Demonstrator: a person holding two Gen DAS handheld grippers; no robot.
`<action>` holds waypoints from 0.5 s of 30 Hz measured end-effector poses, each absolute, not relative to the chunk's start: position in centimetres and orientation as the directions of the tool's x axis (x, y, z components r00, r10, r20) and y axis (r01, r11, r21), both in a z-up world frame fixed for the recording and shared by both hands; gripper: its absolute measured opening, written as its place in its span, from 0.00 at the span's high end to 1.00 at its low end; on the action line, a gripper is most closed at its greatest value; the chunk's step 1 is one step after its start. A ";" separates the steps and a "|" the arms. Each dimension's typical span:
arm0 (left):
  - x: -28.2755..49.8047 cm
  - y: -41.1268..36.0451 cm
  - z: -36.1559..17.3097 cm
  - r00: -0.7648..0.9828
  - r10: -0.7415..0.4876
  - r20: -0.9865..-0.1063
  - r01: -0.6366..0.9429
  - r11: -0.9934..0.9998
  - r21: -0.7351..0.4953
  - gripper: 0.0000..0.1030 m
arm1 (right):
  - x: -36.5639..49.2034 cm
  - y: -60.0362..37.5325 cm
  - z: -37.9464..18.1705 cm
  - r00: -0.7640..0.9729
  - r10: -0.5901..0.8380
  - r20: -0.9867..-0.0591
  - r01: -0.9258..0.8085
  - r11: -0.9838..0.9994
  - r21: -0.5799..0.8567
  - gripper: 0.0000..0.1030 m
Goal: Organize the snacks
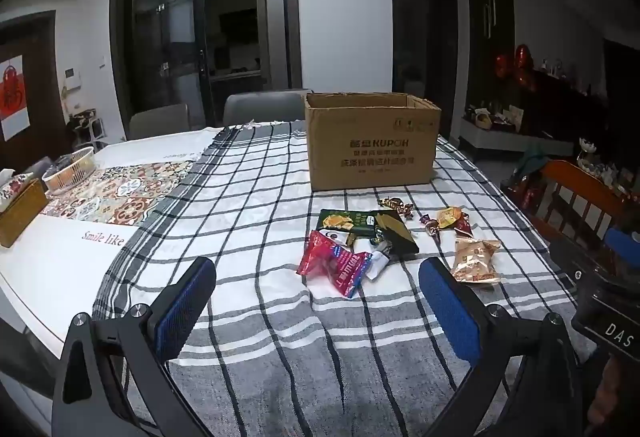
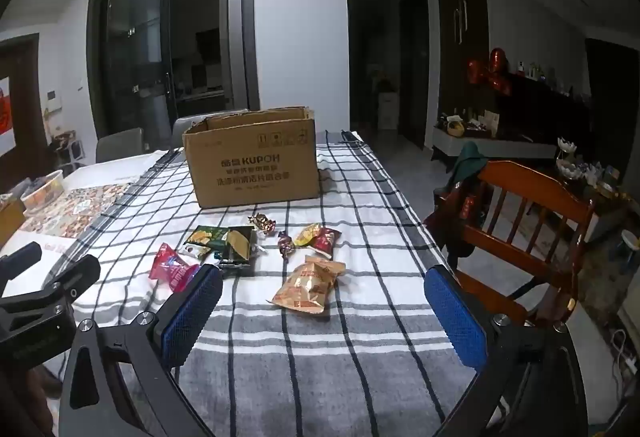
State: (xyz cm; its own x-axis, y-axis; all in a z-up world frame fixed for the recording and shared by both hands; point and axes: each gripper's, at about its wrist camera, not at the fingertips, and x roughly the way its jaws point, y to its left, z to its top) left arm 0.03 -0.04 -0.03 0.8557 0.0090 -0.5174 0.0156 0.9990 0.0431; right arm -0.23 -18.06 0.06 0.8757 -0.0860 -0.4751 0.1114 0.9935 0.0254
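An open cardboard box (image 1: 370, 141) (image 2: 254, 161) stands at the far side of the checked tablecloth. In front of it lie loose snacks: a red packet (image 1: 334, 263) (image 2: 172, 268), a green and a black pack (image 1: 366, 225) (image 2: 228, 241), a tan packet (image 1: 476, 261) (image 2: 310, 283), a yellow and red pouch (image 1: 454, 219) (image 2: 320, 235) and small wrapped candies (image 1: 396, 205) (image 2: 262, 223). My left gripper (image 1: 320, 277) is open, short of the red packet. My right gripper (image 2: 324, 289) is open too, with the tan packet lying just beyond its blue pads, untouched.
A patterned mat (image 1: 120, 193), a white basket (image 1: 68, 167) and a tissue box (image 1: 20, 207) sit at the table's left. A wooden chair (image 2: 528, 229) stands by the right edge. Grey chairs (image 1: 260, 107) are behind the table.
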 end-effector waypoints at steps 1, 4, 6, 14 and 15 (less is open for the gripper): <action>0.0 -0.1 0.0 0.855 0.018 -0.518 0.009 0.999 0.048 0.00 | -0.2 -18.1 0.1 0.876 -0.087 -0.475 0.112 0.993 0.025 0.01; -0.1 -0.2 0.1 0.858 0.026 -0.513 -0.001 0.999 0.049 0.00 | -0.2 -18.1 0.1 0.876 -0.086 -0.475 0.111 0.994 0.024 0.01; -0.1 0.2 0.2 0.863 -0.007 -0.505 0.022 1.000 0.022 0.00 | -0.2 -18.1 0.1 0.875 -0.086 -0.476 0.111 0.993 0.025 0.01; -1.0 -0.2 0.4 0.869 0.008 -0.494 0.011 0.999 0.036 0.00 | -0.3 -17.9 0.1 0.877 -0.089 -0.473 0.112 0.993 0.021 0.01; -0.3 0.1 0.3 0.864 0.001 -0.503 0.017 0.999 0.032 0.00 | -0.2 -18.1 0.1 0.876 -0.087 -0.475 0.111 0.993 0.024 0.01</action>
State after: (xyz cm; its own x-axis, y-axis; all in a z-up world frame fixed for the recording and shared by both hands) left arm -0.27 0.09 0.31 0.8645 0.0013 -0.5027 0.0173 0.9993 0.0322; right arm -0.19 -18.09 0.06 0.8758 -0.0867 -0.4748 0.1115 0.9935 0.0242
